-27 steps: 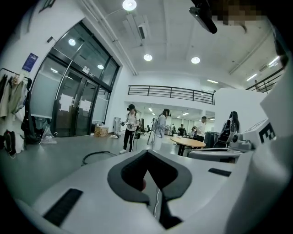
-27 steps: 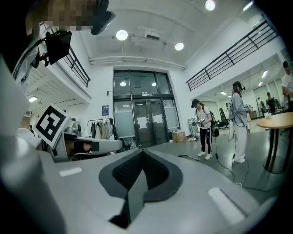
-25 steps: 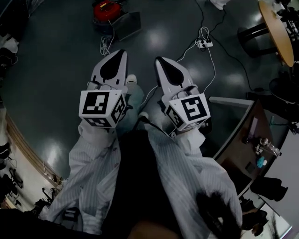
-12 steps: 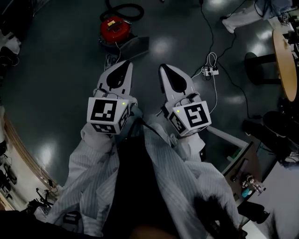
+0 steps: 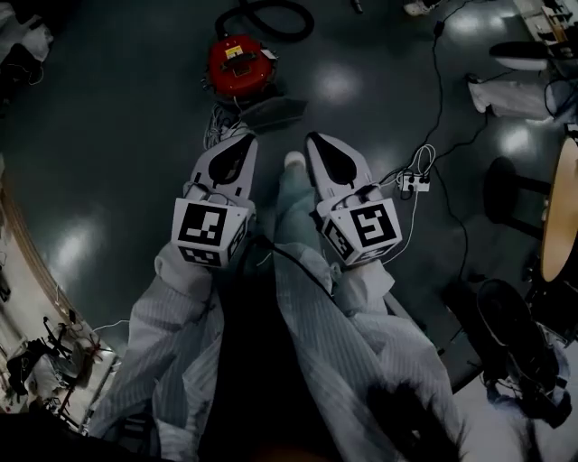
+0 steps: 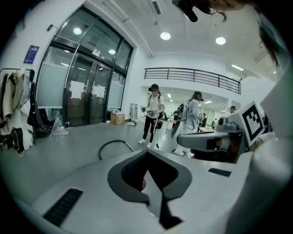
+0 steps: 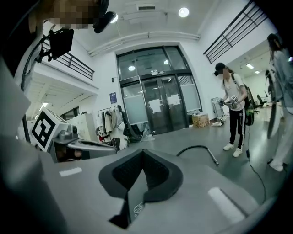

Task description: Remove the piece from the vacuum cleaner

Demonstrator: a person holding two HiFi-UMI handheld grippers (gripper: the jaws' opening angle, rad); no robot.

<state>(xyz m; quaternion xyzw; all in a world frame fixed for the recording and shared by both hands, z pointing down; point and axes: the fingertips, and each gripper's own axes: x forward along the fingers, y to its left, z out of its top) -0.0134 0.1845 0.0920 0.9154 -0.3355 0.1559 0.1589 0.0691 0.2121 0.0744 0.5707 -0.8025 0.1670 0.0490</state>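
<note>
Between the person's striped sleeves, the left gripper (image 5: 241,144) and the right gripper (image 5: 316,144) are held side by side above the floor (image 5: 117,135), apart from each other, tips pointing forward. In the left gripper view, the left gripper (image 6: 147,154) has its jaws brought together at the tips, leaving only the drop-shaped hollow between the black pads (image 6: 130,171). A small reddish spot shows through that hollow, and nothing is gripped. The right gripper (image 7: 143,153) is likewise closed tip to tip in its own view, with nothing in its jaws.

A pale shoe (image 5: 294,161) shows between the two grippers, on the floor below them. Just past the left gripper's tip lie a coiled white cable (image 5: 215,124) and a dark flat piece (image 5: 273,112); whether that piece is joined to the machine cannot be told.

Beyond them stands the round red vacuum cleaner (image 5: 238,65), apart from both grippers and untouched. Its black hose (image 5: 271,13) curls behind it and shows as a dark arc on the floor in both gripper views (image 6: 112,146) (image 7: 198,149).

To the right of the right gripper, a white power strip (image 5: 416,181) lies among trailing cords. Other people (image 6: 153,114) (image 7: 232,112) stand further off in the hall, near glass doors (image 7: 160,104).
</note>
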